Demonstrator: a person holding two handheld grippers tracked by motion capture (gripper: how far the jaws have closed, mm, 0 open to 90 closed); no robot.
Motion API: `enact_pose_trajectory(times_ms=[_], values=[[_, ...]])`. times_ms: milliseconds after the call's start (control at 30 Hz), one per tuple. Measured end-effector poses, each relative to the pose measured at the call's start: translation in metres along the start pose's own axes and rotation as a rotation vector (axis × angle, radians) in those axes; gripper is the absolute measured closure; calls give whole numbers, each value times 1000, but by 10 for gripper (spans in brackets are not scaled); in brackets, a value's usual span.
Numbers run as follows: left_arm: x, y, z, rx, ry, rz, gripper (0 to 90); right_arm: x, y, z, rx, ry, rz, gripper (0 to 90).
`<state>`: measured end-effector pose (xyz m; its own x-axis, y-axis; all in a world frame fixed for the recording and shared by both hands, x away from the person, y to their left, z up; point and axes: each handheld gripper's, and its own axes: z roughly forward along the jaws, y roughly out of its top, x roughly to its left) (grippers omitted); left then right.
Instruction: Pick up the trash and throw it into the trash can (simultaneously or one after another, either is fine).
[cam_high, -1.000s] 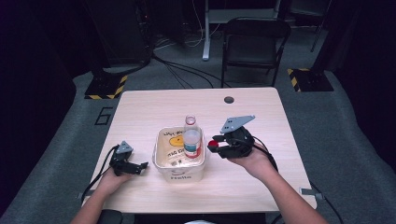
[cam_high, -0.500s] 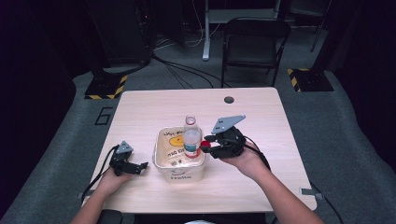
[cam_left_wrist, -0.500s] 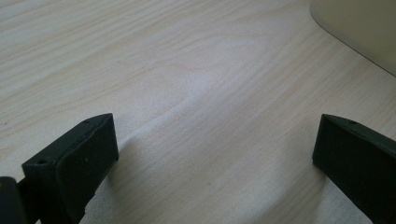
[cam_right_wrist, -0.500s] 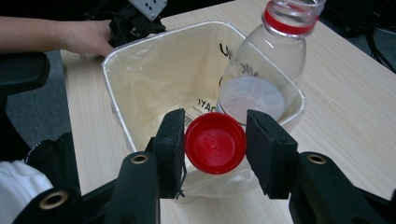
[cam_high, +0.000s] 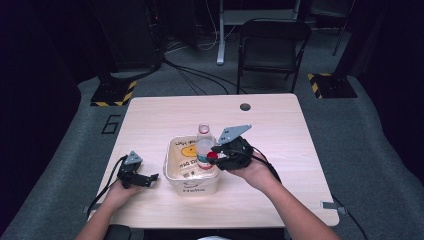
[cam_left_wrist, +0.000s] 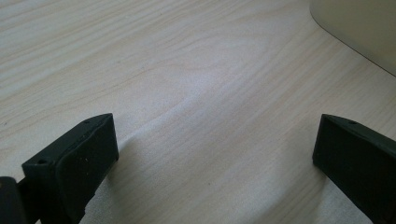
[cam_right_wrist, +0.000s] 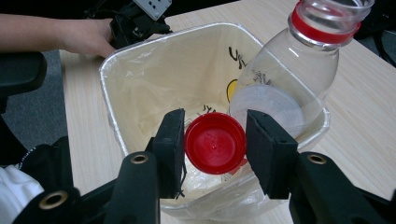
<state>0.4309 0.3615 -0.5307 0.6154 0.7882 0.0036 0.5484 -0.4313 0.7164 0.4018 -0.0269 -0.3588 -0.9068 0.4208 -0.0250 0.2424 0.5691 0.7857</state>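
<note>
A cream bin (cam_high: 192, 189) with a clear liner stands mid-table. In it a clear, capless bottle (cam_high: 204, 142) with a red neck ring leans against the rim. My right gripper (cam_high: 214, 156) hovers over the bin's right edge, shut on a red bottle cap (cam_high: 212, 155). In the right gripper view the red cap (cam_right_wrist: 215, 143) sits pinched between both pads of that gripper (cam_right_wrist: 215, 142), above the bin's inside (cam_right_wrist: 112, 60) and beside the bottle (cam_right_wrist: 285, 88). My left gripper (cam_high: 150, 178) rests on the table left of the bin, open (cam_left_wrist: 215, 140) over bare wood.
The bin's corner (cam_left_wrist: 359, 28) lies ahead of the left gripper's jaws. The person's left hand (cam_right_wrist: 79, 35) is beyond the bin. A dark cable hole (cam_high: 245, 107) sits near the table's far edge. A black chair (cam_high: 272, 45) and floor cables lie behind the table.
My right gripper has carried the red cap leftward, from beside the bin to over its right edge, close to the bottle. The left gripper has stayed put.
</note>
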Motion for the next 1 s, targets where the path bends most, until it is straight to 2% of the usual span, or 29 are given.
enact_pose_trajectory(times_ms=[767,867,1000], values=[[0,0,0,-1,-1,-3,0,-1,-10,30,44,-2,17,566],[0,0,0,0,0,0,0,-1,-13,32,51,-3,45,551],[0,0,0,-1,0,-2,0,-2,-15,30,43,-6,53,533]])
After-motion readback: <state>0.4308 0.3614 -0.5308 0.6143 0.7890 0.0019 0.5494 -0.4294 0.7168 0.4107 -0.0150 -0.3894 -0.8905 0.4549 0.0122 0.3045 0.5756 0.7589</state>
